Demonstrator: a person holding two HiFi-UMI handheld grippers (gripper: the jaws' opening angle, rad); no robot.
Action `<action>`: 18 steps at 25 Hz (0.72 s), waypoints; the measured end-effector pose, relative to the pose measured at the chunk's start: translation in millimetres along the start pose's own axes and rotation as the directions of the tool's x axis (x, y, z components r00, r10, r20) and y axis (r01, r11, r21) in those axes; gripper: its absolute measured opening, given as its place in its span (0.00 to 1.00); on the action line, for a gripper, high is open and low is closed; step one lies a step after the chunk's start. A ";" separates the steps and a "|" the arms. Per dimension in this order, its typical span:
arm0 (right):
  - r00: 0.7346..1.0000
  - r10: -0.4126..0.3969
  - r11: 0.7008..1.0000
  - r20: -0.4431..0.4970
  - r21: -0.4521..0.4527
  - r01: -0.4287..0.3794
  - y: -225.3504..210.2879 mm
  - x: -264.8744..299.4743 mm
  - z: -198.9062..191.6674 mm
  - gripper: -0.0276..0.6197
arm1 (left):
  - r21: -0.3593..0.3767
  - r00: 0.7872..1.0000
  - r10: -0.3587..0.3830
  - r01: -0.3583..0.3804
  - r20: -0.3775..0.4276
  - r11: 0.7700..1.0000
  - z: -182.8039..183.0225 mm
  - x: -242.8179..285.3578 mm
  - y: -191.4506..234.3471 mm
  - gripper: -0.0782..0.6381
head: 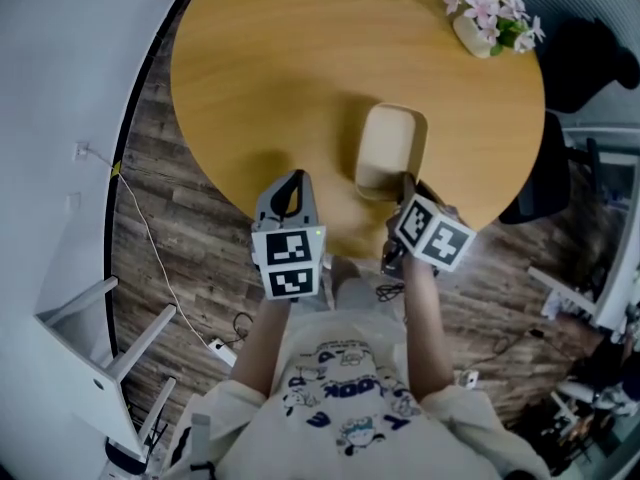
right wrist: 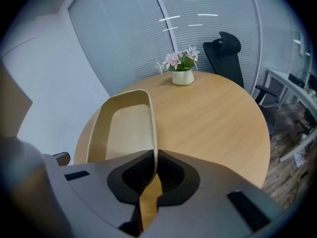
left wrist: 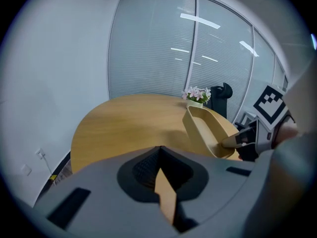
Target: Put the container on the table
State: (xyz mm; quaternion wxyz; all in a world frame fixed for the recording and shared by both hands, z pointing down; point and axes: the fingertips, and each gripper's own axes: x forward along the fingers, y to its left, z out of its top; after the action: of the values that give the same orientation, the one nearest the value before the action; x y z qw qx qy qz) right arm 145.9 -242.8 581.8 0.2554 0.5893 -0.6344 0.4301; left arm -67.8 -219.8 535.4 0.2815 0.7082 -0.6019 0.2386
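Left gripper [head: 290, 183]: jaws together, empty, held level over the table [head: 300, 58] edge at 6 o'clock.
Right gripper [head: 405, 182]: forearm stretched forward, jaws clamped on the near rim of the container [head: 390, 143].
Container: at the table's 5 o'clock edge; whether it lies flat is unclear.
Flowers [head: 487, 13]: 1 o'clock.
Writing: shirt [head: 345, 408] print, too small to read.

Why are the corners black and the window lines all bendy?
Both gripper views: the wide-angle lens leaves dark corners and bows the window blinds. Left gripper view: ceiling lights glare as bright streaks on the glass. Head view: soft shadows lie on the table beside the container.
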 end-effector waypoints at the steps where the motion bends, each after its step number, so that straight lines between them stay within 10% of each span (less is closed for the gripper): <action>1: 1.000 -0.004 1.000 -0.006 0.001 0.004 -0.4 1.6 -1.9 0.06 | 0.000 1.000 -0.004 0.004 -0.008 1.000 -2.5 1.9 0.2 0.11; 18: 0.993 -0.058 0.998 -0.106 -0.017 0.057 4.1 17.7 -17.4 0.06 | -0.014 0.994 -0.038 0.037 -0.098 0.999 -30.1 24.2 5.3 0.11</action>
State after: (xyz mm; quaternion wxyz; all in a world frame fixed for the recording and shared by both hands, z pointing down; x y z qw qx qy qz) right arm 135.6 -237.7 604.1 0.3052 0.5819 -0.6057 0.4487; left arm -69.2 -217.2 574.3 0.3193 0.7051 -0.5754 0.2642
